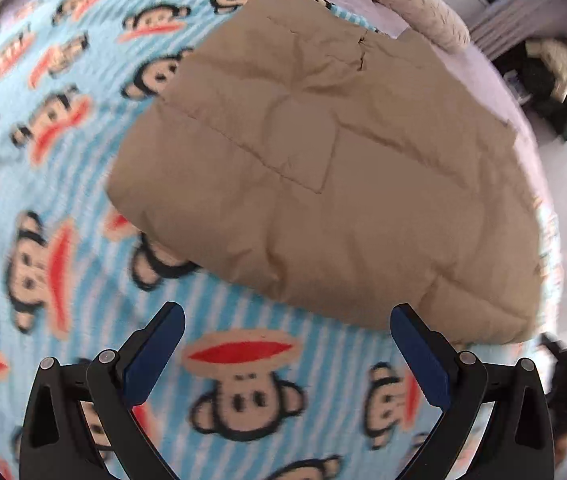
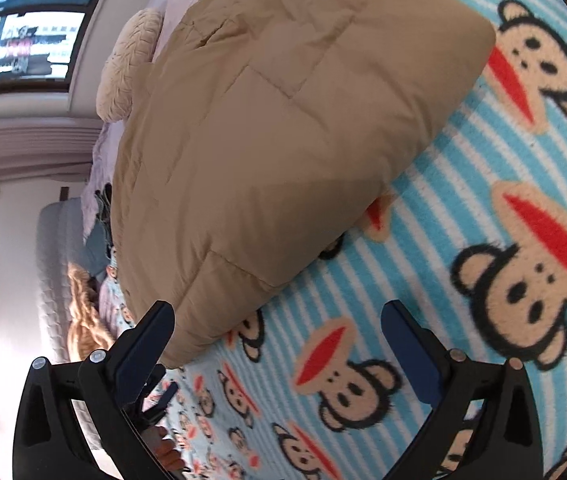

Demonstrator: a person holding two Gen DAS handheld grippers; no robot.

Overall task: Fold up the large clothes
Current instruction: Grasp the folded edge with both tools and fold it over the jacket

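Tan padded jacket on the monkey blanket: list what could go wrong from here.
The tan padded jacket looks puffy, so its fold may spring open now that both the left claw and right claw are open and off it. One edge lies near the side of the monkey blanket; it could slide off.

Tan jacket [image 1: 323, 168]: padded, quilted cloth with stitched seams, matt and lightly creased, also seen from the right wrist [image 2: 283, 128]. Blanket [image 1: 63, 160] covering the bed: fuzzy fleece, matt, printed with blue-and-white stripes and monkey faces; cream cushion [image 1: 415, 4] at the bed's far edge: shaggy, ribbed plush. Left gripper [image 1: 287, 320] and right gripper [image 2: 277, 316]: smooth black plastic frames with a slight sheen, dark blue matt pads [image 1: 155, 356] on the fingers, small bright metal pins at the joints.
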